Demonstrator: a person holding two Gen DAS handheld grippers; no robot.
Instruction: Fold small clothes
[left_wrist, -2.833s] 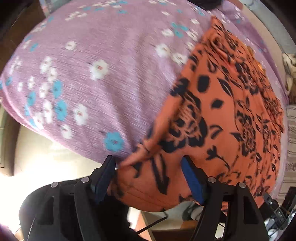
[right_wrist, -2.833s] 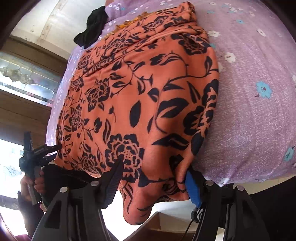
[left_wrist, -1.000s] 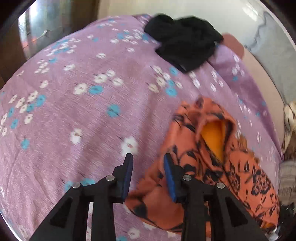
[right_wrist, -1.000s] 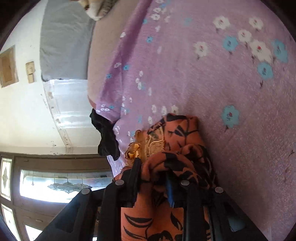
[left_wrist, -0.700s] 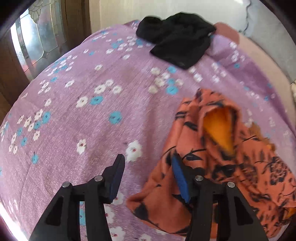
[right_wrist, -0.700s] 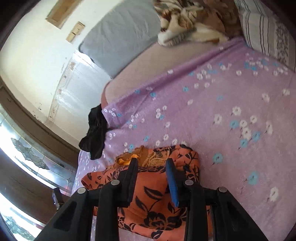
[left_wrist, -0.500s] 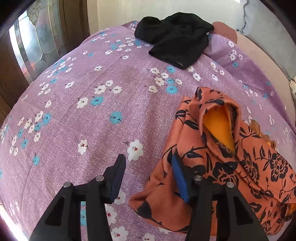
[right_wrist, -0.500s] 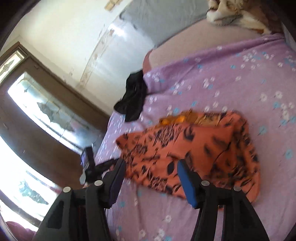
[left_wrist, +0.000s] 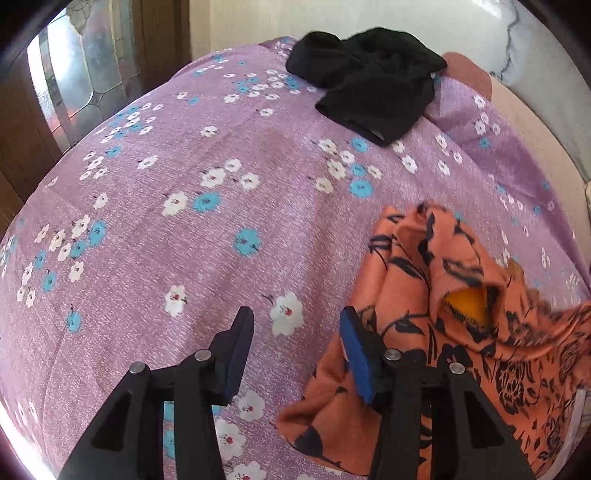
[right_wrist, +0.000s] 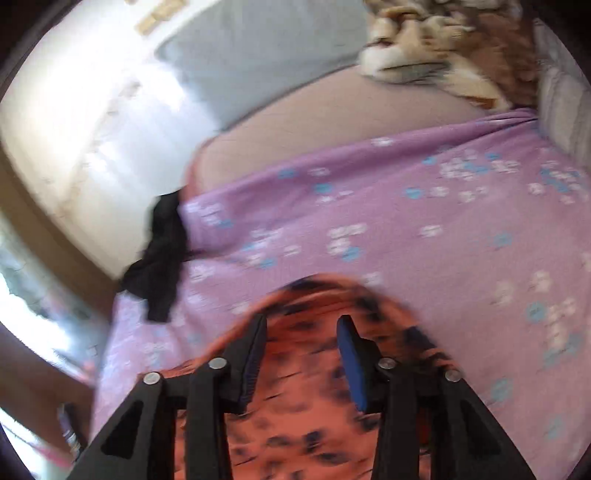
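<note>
Left claw (left_wrist: 295, 332) spread over the purple floral bedsheet (left_wrist: 177, 229), nothing pinched, orange floral garment (left_wrist: 461, 332) crumpled just beside its right finger, yellow lining showing here only, right claw (right_wrist: 301, 341) closing above the blurred garment, empty, black garment (left_wrist: 369, 85) at the bed's far edge, tan blanket (right_wrist: 436, 44) in the right view alone

Right wrist view motion-blurred; orange floral garment (right_wrist: 306, 406) smeared, cut off at bottom edge, partly hidden behind right gripper (right_wrist: 301, 354).
</note>
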